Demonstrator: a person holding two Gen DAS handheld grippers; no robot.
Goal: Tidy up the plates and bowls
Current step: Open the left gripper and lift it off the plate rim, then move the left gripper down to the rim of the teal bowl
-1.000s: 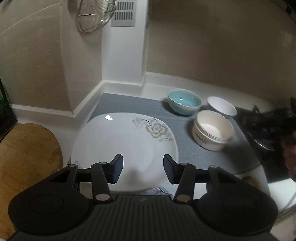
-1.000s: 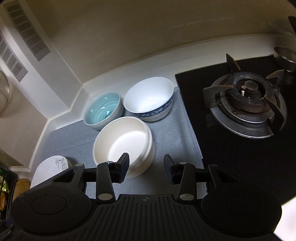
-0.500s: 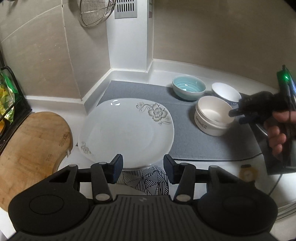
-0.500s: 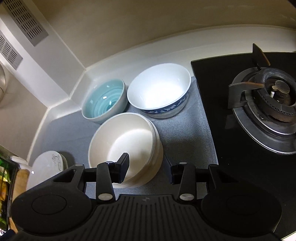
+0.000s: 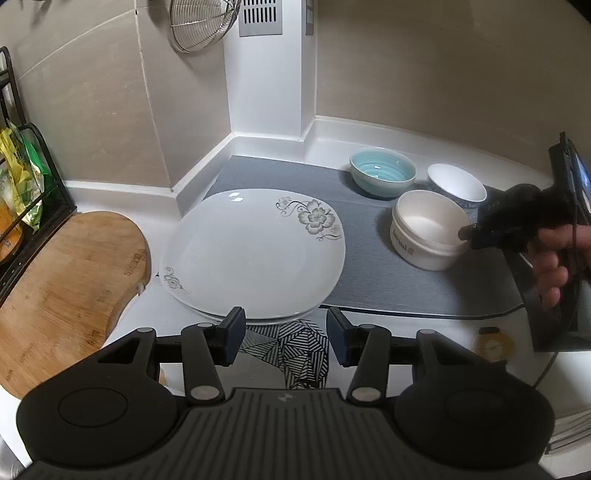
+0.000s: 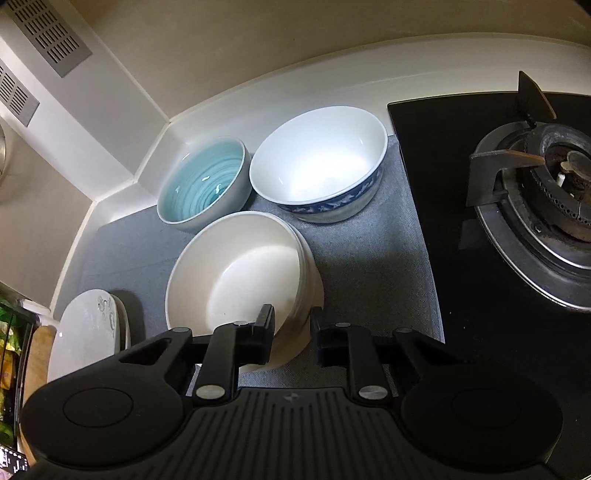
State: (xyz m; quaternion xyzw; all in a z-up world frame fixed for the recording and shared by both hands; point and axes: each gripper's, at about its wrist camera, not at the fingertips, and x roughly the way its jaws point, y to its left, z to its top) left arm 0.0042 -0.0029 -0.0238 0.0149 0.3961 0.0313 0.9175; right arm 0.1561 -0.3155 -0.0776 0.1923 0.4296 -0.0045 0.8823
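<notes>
Beige tiled walls meet a white kitchen counter (image 5: 110, 192) in a corner, with a grey mat (image 6: 369, 258) laid along it. Over that mat the right gripper (image 6: 292, 321) has just been closing: one finger sits inside the cream bowl (image 6: 236, 280) and the other outside, so the near rim stands between the jaws, though whether the pads press on it cannot be told. That bowl is empty and appears to be the top of a small nested stack, judging by the extra rims on its side. Just behind it, side by side, stand a teal bowl (image 6: 203, 184) and a white bowl with a blue band (image 6: 321, 166), both empty. To their right lies a black gas hob (image 6: 517, 295) with its burner.

The left gripper (image 5: 284, 328) hovers partly open with nothing between its jaws, near the front edge of a white flowered plate (image 5: 251, 254). The plate is bare and rests half on the mat, over a second plate and a black-and-white patterned cloth (image 5: 295, 343). A wooden board (image 5: 66, 284) lies just to its left, and a wire strainer (image 5: 201, 26) hangs on the wall.
</notes>
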